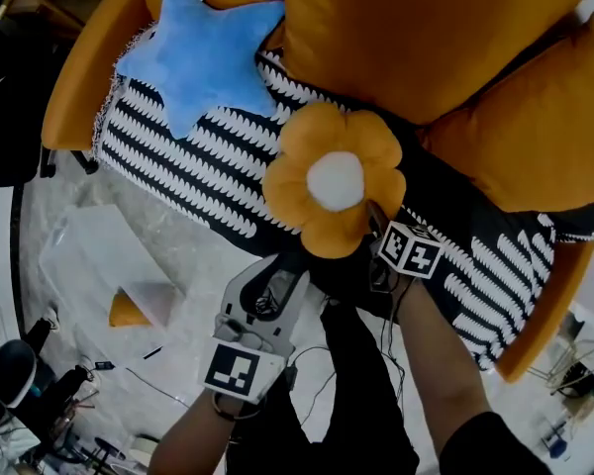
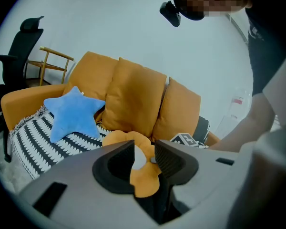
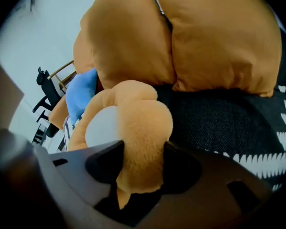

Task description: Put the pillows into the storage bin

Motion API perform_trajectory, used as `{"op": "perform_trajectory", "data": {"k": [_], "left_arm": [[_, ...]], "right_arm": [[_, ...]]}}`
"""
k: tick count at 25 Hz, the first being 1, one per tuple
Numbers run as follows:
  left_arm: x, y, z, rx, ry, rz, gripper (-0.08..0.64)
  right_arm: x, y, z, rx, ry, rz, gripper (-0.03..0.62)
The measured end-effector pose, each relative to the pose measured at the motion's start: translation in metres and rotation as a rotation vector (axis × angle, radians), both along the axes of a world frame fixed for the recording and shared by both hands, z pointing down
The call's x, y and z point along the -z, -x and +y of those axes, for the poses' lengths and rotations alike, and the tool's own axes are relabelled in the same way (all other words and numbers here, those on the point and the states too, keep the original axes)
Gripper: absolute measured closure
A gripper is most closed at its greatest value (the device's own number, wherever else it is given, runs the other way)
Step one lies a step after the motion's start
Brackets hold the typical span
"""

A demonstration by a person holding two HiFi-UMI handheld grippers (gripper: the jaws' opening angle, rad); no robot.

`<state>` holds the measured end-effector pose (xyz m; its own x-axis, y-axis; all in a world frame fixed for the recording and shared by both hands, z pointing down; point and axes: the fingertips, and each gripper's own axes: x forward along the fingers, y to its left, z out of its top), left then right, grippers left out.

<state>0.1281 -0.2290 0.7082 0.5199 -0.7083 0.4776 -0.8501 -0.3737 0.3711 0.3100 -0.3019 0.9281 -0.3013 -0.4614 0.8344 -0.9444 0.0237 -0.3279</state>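
Note:
An orange flower pillow (image 1: 334, 178) with a white centre sits at the sofa's front edge on the black-and-white striped blanket (image 1: 188, 156). My right gripper (image 1: 371, 228) comes at it from below and is shut on a lower petal; in the right gripper view the petal (image 3: 140, 142) bulges between the jaws of my right gripper (image 3: 143, 163). My left gripper (image 1: 295, 260) hangs just below and left of the flower, jaws apart. The flower pillow (image 2: 133, 144) shows through the gap of the left gripper (image 2: 144, 159) without being pressed. A blue star pillow (image 1: 203, 52) lies at the sofa's left end.
Large orange back cushions (image 1: 426, 28) fill the sofa behind the pillows. On the pale floor to the left lie a translucent box shape (image 1: 89, 255) and a white and orange object (image 1: 144, 305). A black office chair (image 2: 9, 66) and a wooden chair (image 2: 50, 61) stand left of the sofa.

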Motion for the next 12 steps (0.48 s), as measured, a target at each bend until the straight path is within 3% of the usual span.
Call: {"op": "perform_trajectory", "data": {"k": [12], "left_arm": [[0.094, 0.014, -0.012, 0.009, -0.117, 0.002, 0.440]], "right_arm": [[0.164, 0.041, -0.031, 0.287, -0.297, 0.195, 0.443]]}}
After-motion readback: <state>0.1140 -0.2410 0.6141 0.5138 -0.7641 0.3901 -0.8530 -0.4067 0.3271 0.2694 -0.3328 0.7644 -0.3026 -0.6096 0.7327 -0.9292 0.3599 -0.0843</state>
